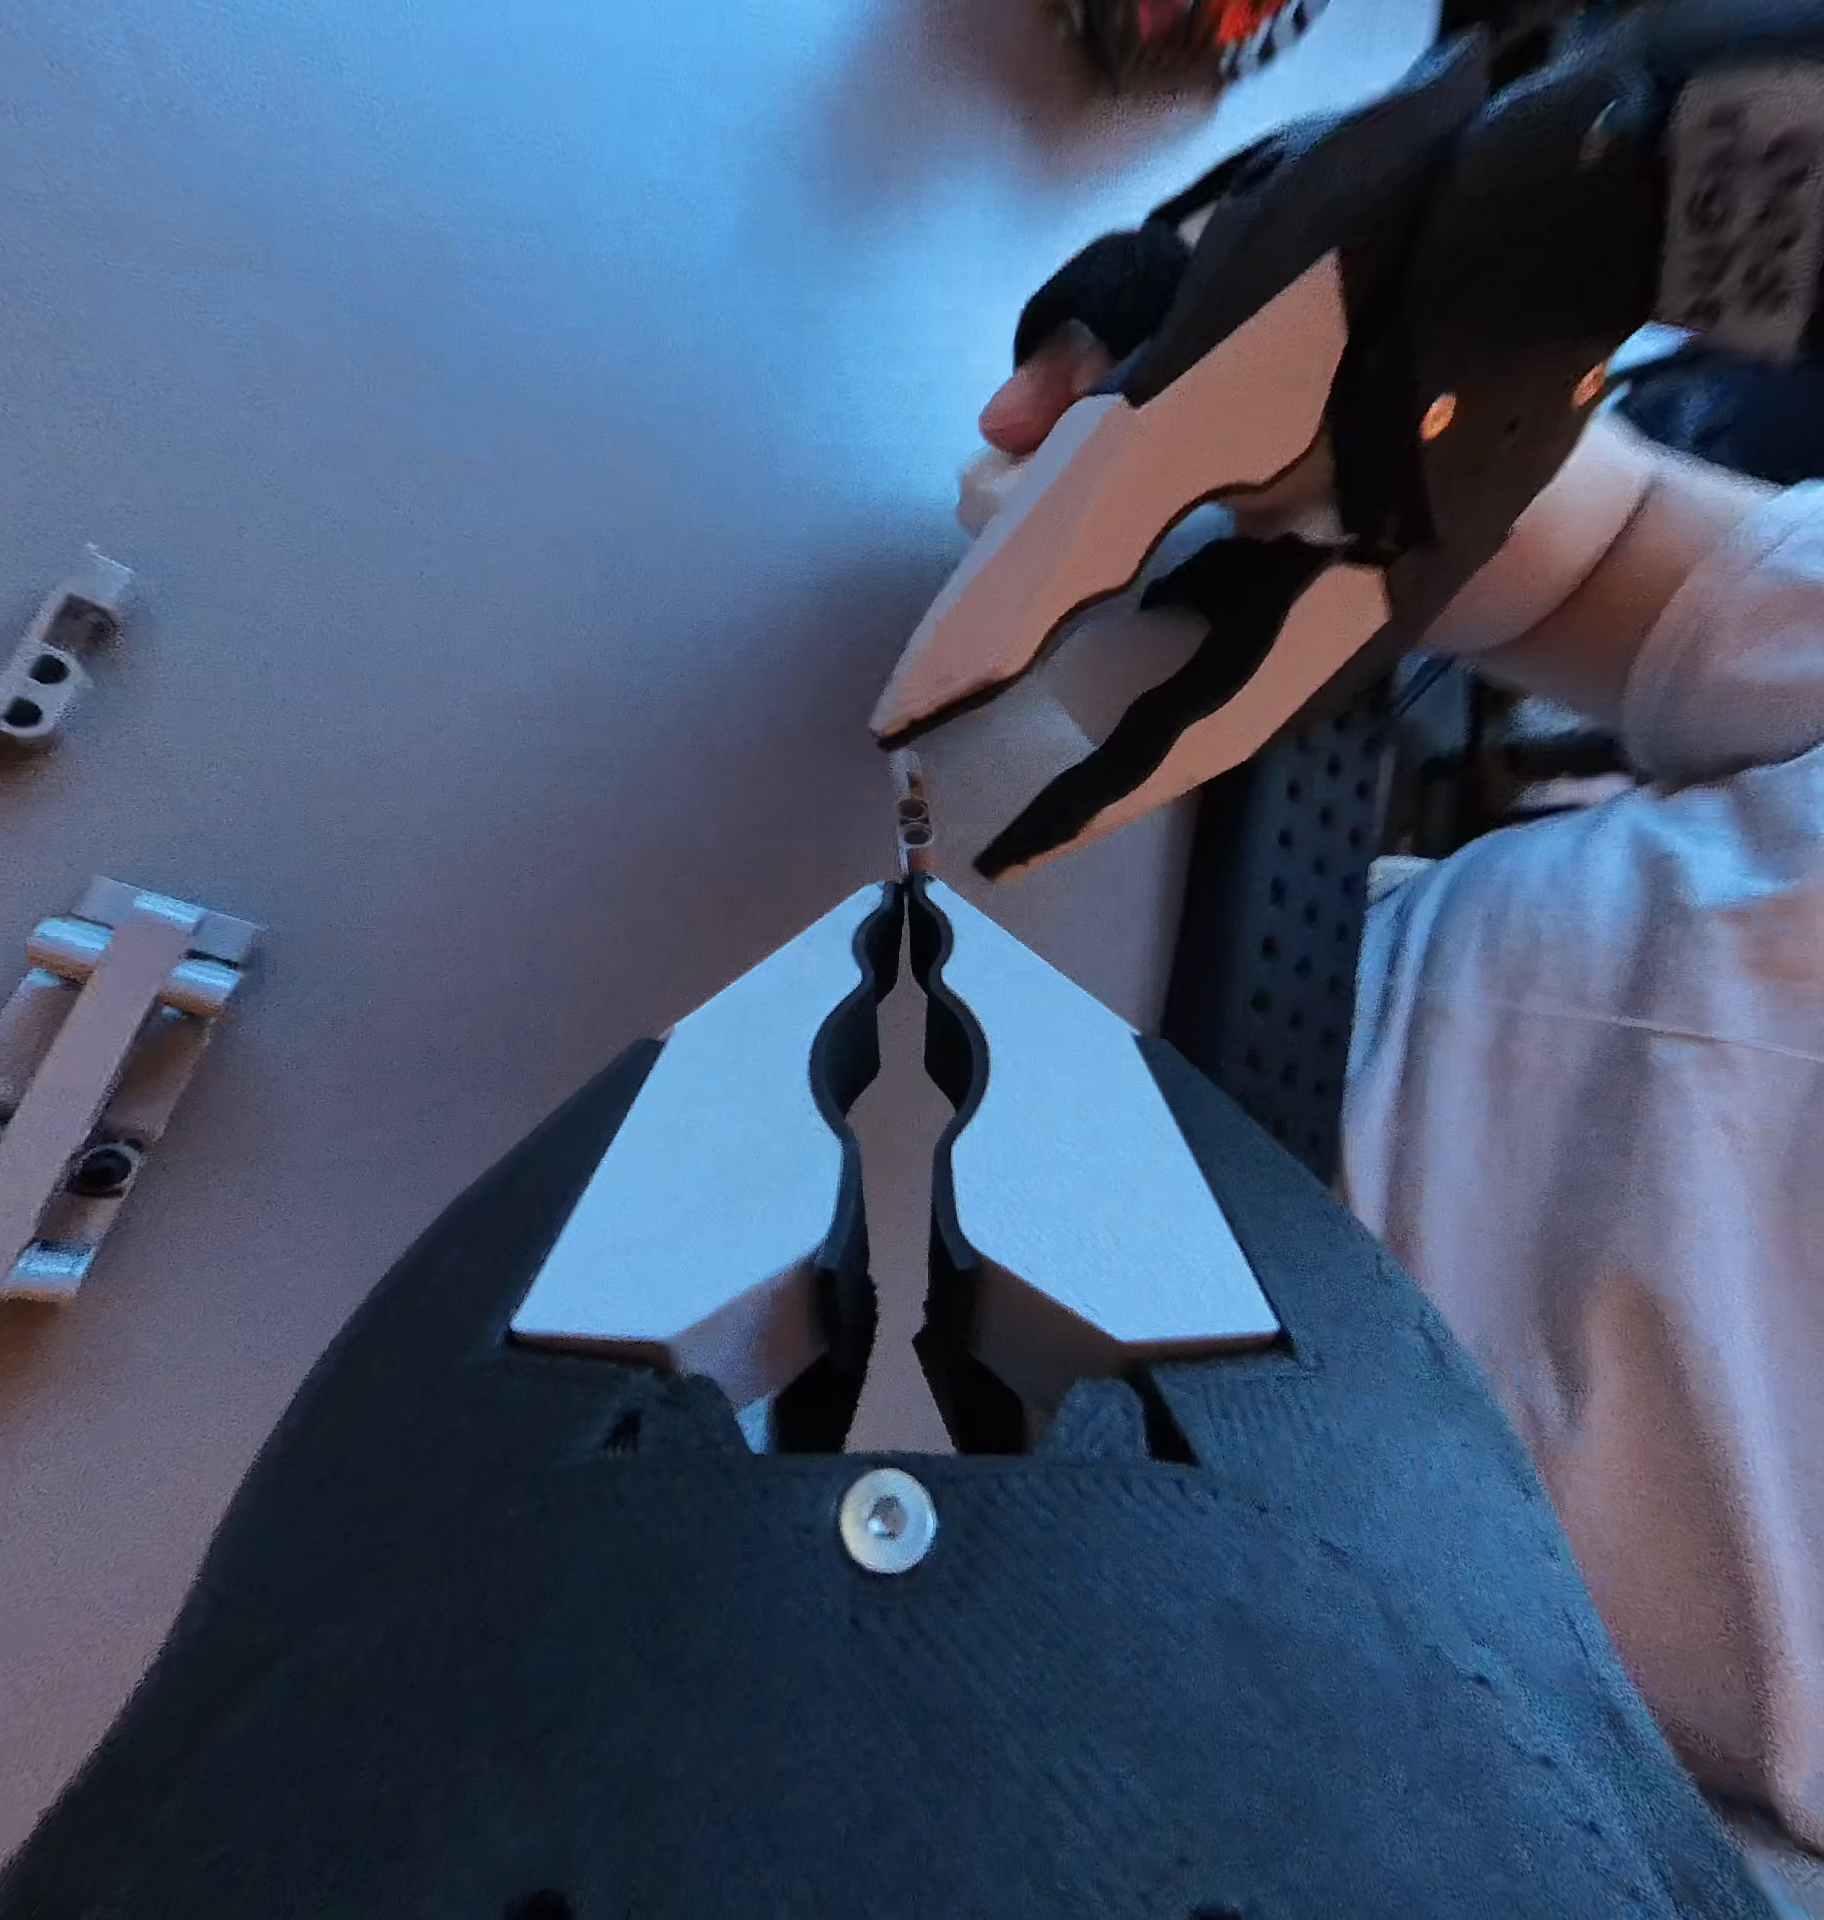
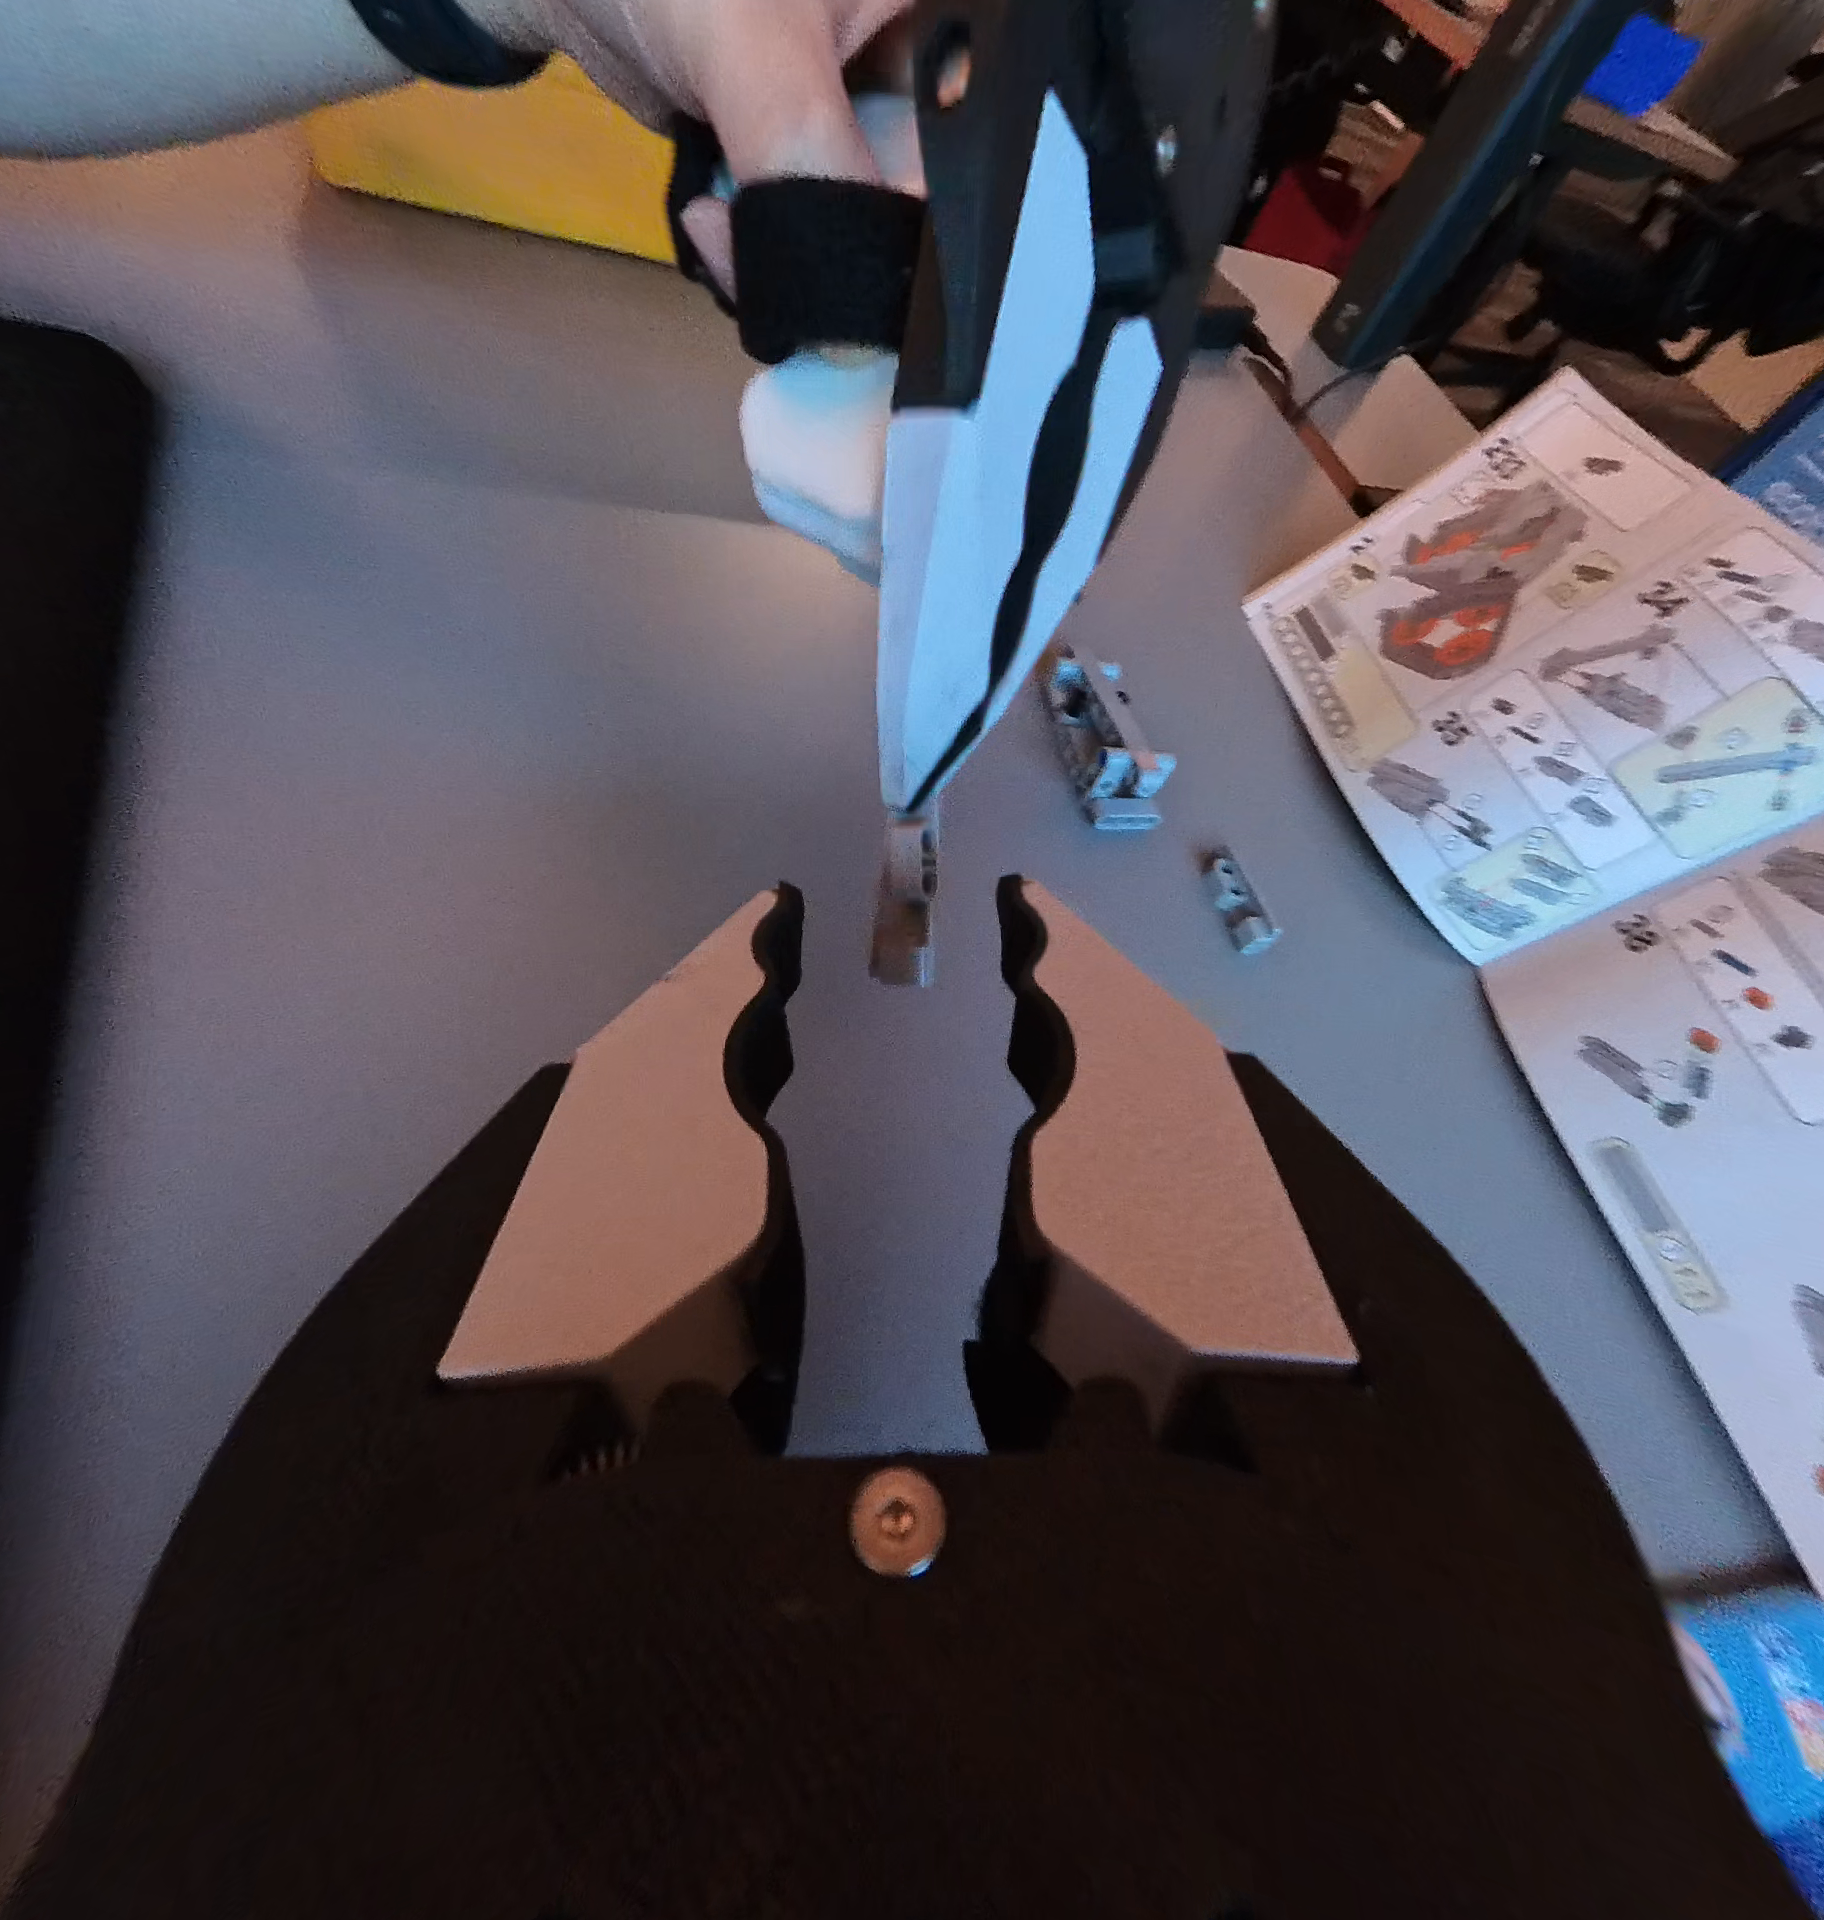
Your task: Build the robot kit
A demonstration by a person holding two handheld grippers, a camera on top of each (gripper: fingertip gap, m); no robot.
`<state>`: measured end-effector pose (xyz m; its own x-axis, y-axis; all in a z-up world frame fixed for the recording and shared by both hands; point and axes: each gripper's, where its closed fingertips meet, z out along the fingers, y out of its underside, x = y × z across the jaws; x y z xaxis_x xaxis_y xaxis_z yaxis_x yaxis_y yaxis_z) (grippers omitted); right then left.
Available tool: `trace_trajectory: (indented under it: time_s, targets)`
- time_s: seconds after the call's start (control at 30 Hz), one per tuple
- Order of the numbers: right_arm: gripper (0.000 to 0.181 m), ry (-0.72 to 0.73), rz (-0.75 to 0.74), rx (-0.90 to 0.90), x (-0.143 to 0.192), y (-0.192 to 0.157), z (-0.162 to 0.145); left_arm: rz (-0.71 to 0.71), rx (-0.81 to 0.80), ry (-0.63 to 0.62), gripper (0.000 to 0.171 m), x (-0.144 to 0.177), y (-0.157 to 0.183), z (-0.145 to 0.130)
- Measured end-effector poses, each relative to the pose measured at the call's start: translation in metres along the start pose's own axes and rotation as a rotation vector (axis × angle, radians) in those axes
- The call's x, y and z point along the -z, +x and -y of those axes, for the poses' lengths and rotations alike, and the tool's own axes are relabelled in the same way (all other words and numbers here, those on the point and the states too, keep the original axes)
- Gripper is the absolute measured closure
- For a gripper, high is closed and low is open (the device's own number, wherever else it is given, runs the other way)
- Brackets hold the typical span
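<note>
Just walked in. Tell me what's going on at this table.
A person is working two handheld grippers over a grey table. The left gripper is shut on a small grey building-toy piece, holding it by one end above the table. The right gripper is open, its fingers on either side of the piece's free end without touching it. A larger grey assembly and another small piece lie on the table beside an open instruction booklet.

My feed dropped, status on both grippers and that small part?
Left gripper shut on small grey piece, held above table. Right gripper open, fingers either side of piece, not touching. Two loose grey parts clear.
</note>
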<state>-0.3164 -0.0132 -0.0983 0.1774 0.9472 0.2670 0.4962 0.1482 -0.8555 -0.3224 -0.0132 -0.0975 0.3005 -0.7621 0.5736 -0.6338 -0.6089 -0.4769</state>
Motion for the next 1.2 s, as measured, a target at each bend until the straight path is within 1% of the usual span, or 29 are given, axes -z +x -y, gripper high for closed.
trace_trajectory:
  time_s: [0.1, 0.17, 0.23, 0.27, 0.33, 0.37, 0.4, 0.43, 0.5, 0.53, 0.57, 0.6, 0.63, 0.67, 0.7, 0.73, 0.77, 0.8, 0.87, 0.9, 1.0, 1.07, 1.13, 1.2]
  targets:
    - [0.145, 0.007, 0.067, -0.038, -0.002, -0.013, 0.005, 0.111, -0.073, -0.120, 0.171, -0.007, 0.000, -0.014]
    - [0.149, -0.012, 0.104, -0.078, -0.006, -0.018, 0.005, 0.124, -0.115, -0.177, 0.171, -0.012, 0.009, -0.020]
    - [0.155, -0.049, 0.108, -0.074, -0.009, -0.020, 0.001, 0.136, -0.151, -0.204, 0.171, -0.014, 0.019, -0.020]
    - [0.172, -0.051, 0.135, -0.052, -0.008, -0.026, 0.001, 0.173, -0.171, -0.217, 0.171, -0.013, 0.019, -0.021]
    - [0.172, -0.039, 0.122, -0.020, -0.006, -0.027, 0.004, 0.216, -0.213, -0.222, 0.171, -0.011, 0.022, -0.020]
    - [0.172, -0.027, 0.125, -0.045, -0.004, -0.026, 0.006, 0.225, -0.232, -0.209, 0.171, -0.009, 0.023, -0.018]
    - [0.172, -0.013, 0.134, -0.107, -0.003, -0.023, 0.007, 0.234, -0.246, -0.187, 0.171, -0.007, 0.024, -0.015]
    - [0.172, 0.004, 0.138, -0.194, -0.001, -0.018, 0.008, 0.254, -0.250, -0.156, 0.170, -0.003, 0.021, -0.012]
    - [0.172, 0.102, 0.128, -0.445, 0.003, 0.003, 0.014, 0.331, -0.206, -0.044, 0.145, 0.013, 0.008, -0.002]
    - [0.172, 0.196, 0.134, -0.615, 0.008, 0.016, 0.022, 0.362, -0.146, 0.039, 0.144, 0.024, 0.001, 0.002]
    - [0.173, 0.320, 0.177, -0.804, 0.016, 0.027, 0.032, 0.353, -0.071, 0.142, 0.141, 0.033, 0.000, 0.007]
    - [0.173, 0.454, 0.233, -0.997, 0.025, 0.038, 0.042, 0.282, 0.003, 0.266, 0.139, 0.039, 0.006, 0.015]
    - [0.173, 0.585, 0.286, -1.169, 0.034, 0.048, 0.048, 0.168, 0.065, 0.404, 0.141, 0.044, 0.018, 0.026]
    - [0.173, 0.675, 0.317, -1.310, 0.038, 0.054, 0.048, 0.045, 0.114, 0.534, 0.142, 0.050, 0.031, 0.036]
    - [0.174, 0.720, 0.346, -1.411, 0.037, 0.053, 0.047, -0.058, 0.143, 0.630, 0.144, 0.054, 0.041, 0.044]
    - [0.174, 0.736, 0.369, -1.474, 0.035, 0.049, 0.046, -0.119, 0.157, 0.678, 0.144, 0.055, 0.046, 0.047]
    - [0.173, 0.741, 0.390, -1.509, 0.032, 0.043, 0.047, -0.140, 0.167, 0.682, 0.144, 0.052, 0.048, 0.047]
    - [0.174, 0.755, 0.412, -1.527, 0.031, 0.039, 0.050, -0.125, 0.172, 0.656, 0.143, 0.046, 0.046, 0.044]
    - [0.173, 0.778, 0.438, -1.541, 0.031, 0.033, 0.057, -0.058, 0.165, 0.588, 0.138, 0.033, 0.040, 0.038]
    - [0.173, 0.780, 0.430, -1.538, 0.031, 0.032, 0.058, -0.045, 0.155, 0.567, 0.139, 0.028, 0.041, 0.037]
    - [0.174, 0.783, 0.366, -1.514, 0.032, 0.031, 0.057, -0.060, 0.132, 0.520, 0.150, 0.015, 0.049, 0.032]
    - [0.174, 0.744, 0.299, -1.503, 0.030, 0.031, 0.052, -0.040, 0.103, 0.489, 0.164, 0.006, 0.048, 0.030]
    - [0.173, 0.704, 0.188, -1.461, 0.028, 0.033, 0.044, 0.034, 0.063, 0.464, 0.165, 0.001, 0.040, 0.028]
    - [0.174, 0.665, 0.118, -1.410, 0.028, 0.034, 0.041, 0.059, 0.038, 0.450, 0.166, 0.000, 0.037, 0.028]
